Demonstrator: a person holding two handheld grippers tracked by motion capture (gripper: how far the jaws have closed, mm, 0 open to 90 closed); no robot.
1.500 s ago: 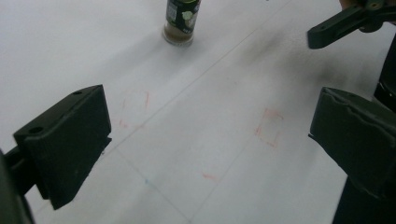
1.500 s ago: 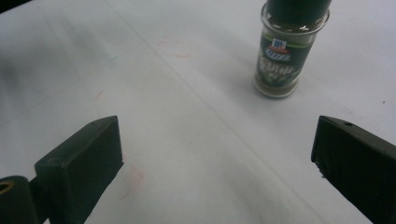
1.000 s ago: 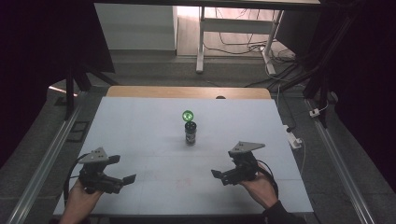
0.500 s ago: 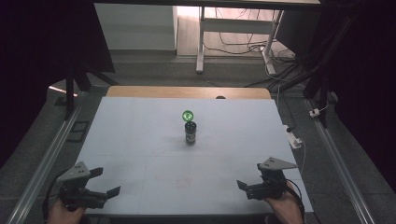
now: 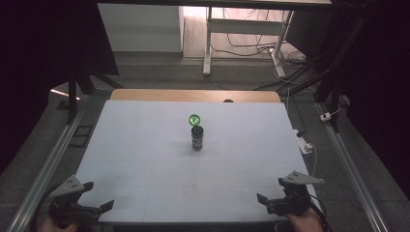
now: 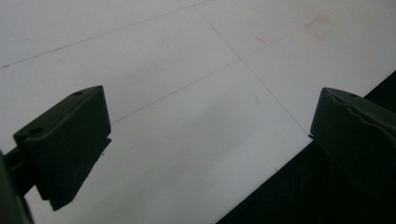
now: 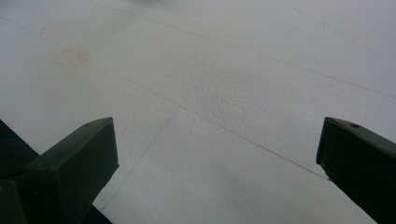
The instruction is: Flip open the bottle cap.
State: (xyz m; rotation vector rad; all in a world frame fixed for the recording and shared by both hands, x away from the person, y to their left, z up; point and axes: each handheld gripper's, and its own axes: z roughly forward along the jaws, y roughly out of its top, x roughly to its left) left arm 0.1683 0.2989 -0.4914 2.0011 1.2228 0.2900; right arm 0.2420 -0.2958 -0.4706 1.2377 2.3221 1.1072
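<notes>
You have one dark bottle (image 5: 197, 137) standing mid-desk (image 5: 145, 145), one green cap (image 5: 194, 119) just behind it. Your left claw (image 5: 99, 207) and right claw (image 5: 263, 199) sit at the near corners, jaws wide, holding nothing. Both have drawn back a little farther since half a second ago.

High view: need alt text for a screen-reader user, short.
A small dark bottle stands upright at the middle of a white table, with a green ball just behind it. At the near edge, the left tongs and right tongs are held open, far from the bottle, each in a hand. Cables and desk legs lie on the floor beyond.
</notes>
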